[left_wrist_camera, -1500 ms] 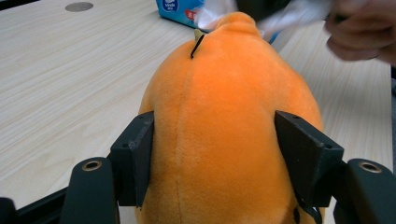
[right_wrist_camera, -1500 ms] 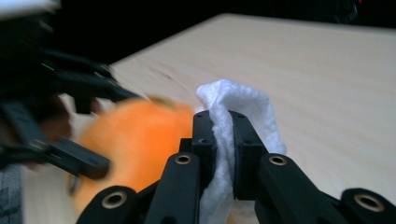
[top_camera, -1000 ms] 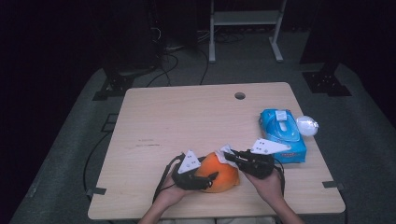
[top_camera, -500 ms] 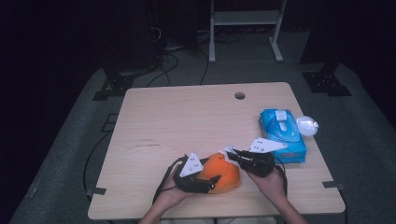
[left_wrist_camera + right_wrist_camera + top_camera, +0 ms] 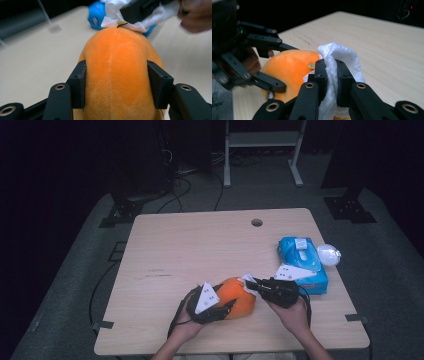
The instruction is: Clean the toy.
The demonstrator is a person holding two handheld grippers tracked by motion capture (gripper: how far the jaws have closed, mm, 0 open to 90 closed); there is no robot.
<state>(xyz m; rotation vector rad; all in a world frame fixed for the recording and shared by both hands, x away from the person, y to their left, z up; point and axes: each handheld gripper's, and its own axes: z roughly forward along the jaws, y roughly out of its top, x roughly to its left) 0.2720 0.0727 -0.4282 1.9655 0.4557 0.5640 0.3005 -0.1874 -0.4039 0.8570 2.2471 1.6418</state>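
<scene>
left claw (image 5: 227, 306): jaws stand either side of the orange plush toy (image 5: 117, 75), pads pressed into its flanks in the left gripper view; they have just been closing, with the toy between them
right claw (image 5: 331, 75): closed tight on a folded white tissue (image 5: 339, 56), which fills the narrow gap between its pads and rises above the jaw tips
orange plush toy: sits between the left claw's jaws and reaches well past their tips; its far end touches the tissue held by the right claw; in the high view (image 5: 236, 296) it rests on the tabletop between the two claws
white tissue: pinched in the right claw, its lower edge lying on the rounded end of the toy, just beside a small tan mark with a dark thread (image 5: 121, 23)
two claws to each other: near one another, tips facing across the toy, left claw at the toy's near-left side, right claw at its upper right
hands: the left hand (image 5: 186, 326) grips the left claw from below, the right hand (image 5: 292, 312) grips the right claw
blue tissue pack (image 5: 302, 262): beyond and to the right of the right claw, close behind it, flat on the tabletop
white round object (image 5: 328, 254): just beside the blue pack, on the side away from both claws, at the tabletop edge
tabletop (image 5: 200, 245): pale wood, with a small round hole (image 5: 257, 222) far ahead of both claws
</scene>
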